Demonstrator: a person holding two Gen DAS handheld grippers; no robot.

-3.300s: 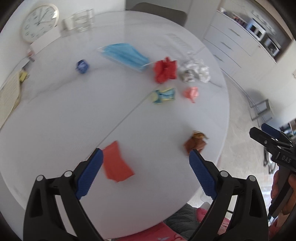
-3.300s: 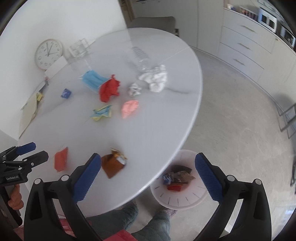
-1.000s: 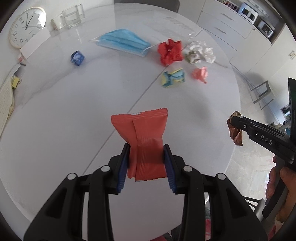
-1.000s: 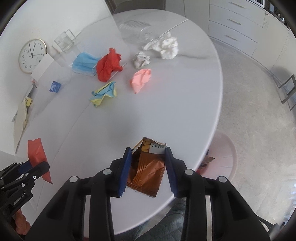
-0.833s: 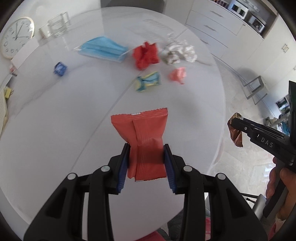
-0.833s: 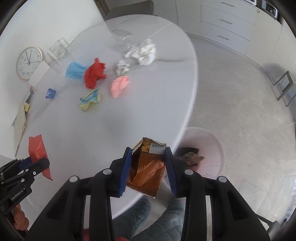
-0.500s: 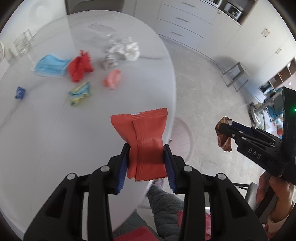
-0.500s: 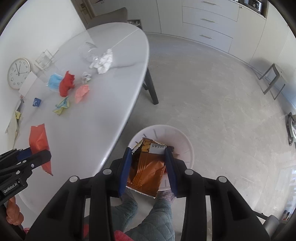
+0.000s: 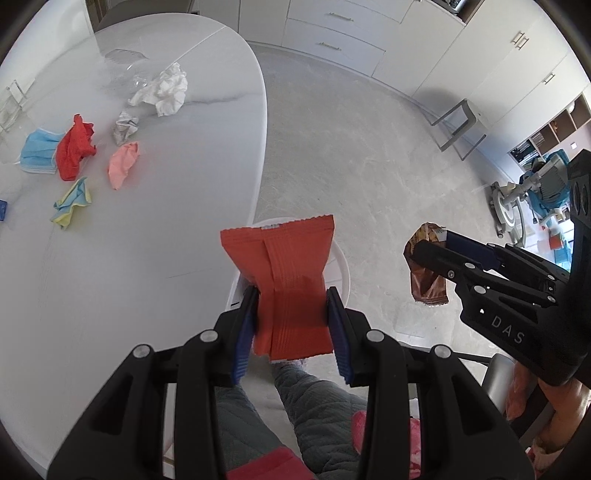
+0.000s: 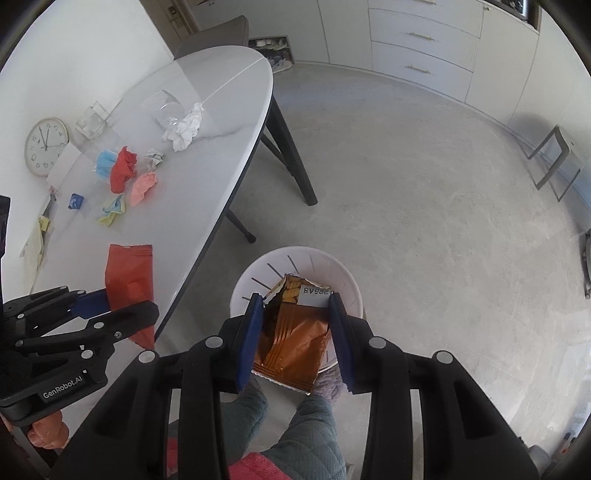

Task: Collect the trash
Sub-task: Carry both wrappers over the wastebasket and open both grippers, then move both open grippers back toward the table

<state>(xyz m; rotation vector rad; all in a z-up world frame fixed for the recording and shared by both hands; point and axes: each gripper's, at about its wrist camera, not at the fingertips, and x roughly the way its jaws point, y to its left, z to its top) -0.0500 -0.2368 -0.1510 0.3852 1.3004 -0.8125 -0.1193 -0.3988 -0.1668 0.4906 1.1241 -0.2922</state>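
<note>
bin (image 9: 341,266) — mostly behind red wrapper (image 9: 284,288)

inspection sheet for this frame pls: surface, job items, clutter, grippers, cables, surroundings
Surface: white oval table, trash lying on its far part.
Job's things: red wrapper in the left gripper; brown wrapper in the right gripper, above the white bin on the floor.
Clutter: white tissue, grey wad, pink wad, red wad, blue mask, yellow-blue wrapper, small blue piece, clear plastic.
Grippers: both shut on wrappers.
Cables: nothing seen.
Surroundings: clock, drawer cabinets, chair, grey floor.
</note>
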